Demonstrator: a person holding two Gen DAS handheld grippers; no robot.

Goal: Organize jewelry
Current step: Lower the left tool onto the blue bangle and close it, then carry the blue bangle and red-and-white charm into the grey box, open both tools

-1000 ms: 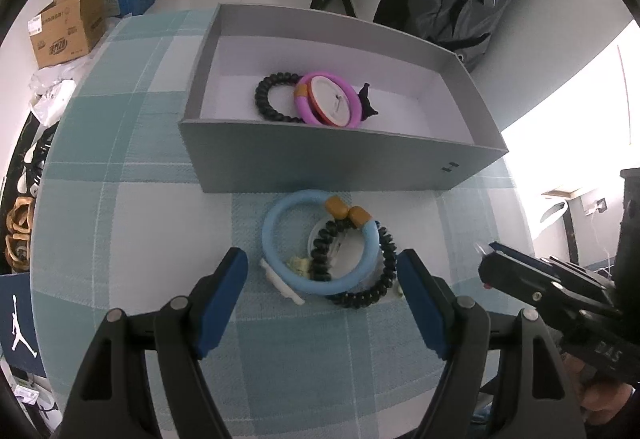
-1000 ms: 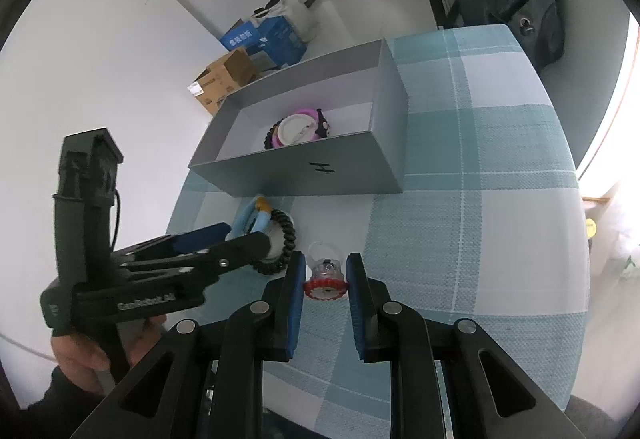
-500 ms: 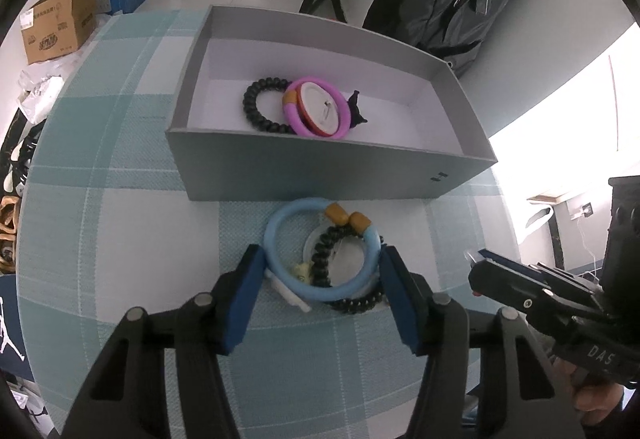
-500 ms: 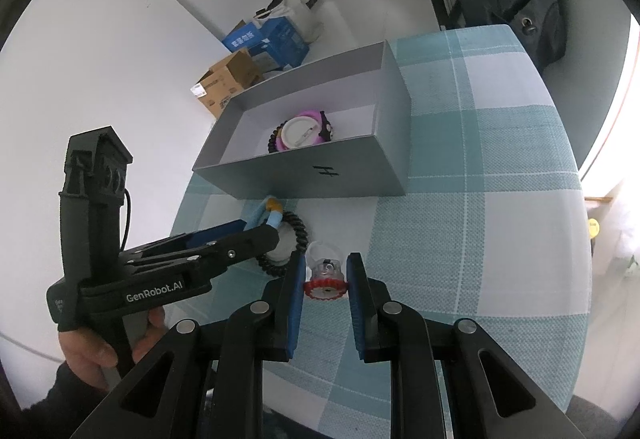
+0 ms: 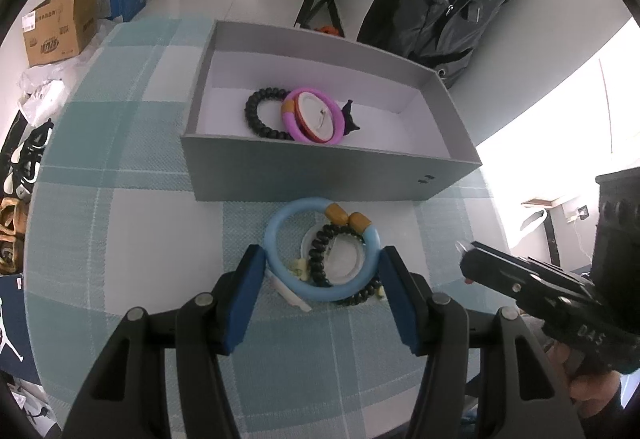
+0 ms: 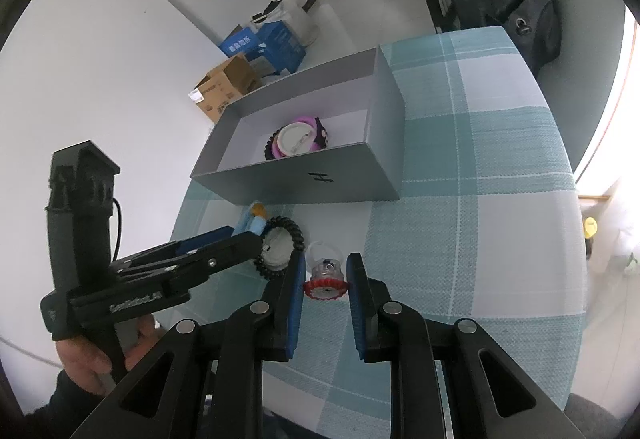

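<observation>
While grey box [image 5: 320, 175] already holds pink bangle [image 5: 314, 115] and black bead bracelet [image 5: 260, 113], left gripper [image 5: 320, 271], fingers apart, straddles blue bangle [image 5: 280, 279] on tablecloth; right gripper [image 6: 323, 281] clamps red-rimmed ring [image 6: 325, 287], unboxed.

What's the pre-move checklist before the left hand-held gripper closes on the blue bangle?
1. Blue bangle between the left hand-held gripper pads: ok, one pad each side.
2. Left jaws open: ok, no firm pinch visible.
3. Bangle free of neighbours: not ok, the black bead bracelet runs through it and a white piece lies under its rim.
4. Grey box has room: ok, only a pink bangle and black beads occupy the middle.
5. Right hand-held gripper clear of the left's path: cannot tell; it holds a red-rimmed charm close by.
</observation>
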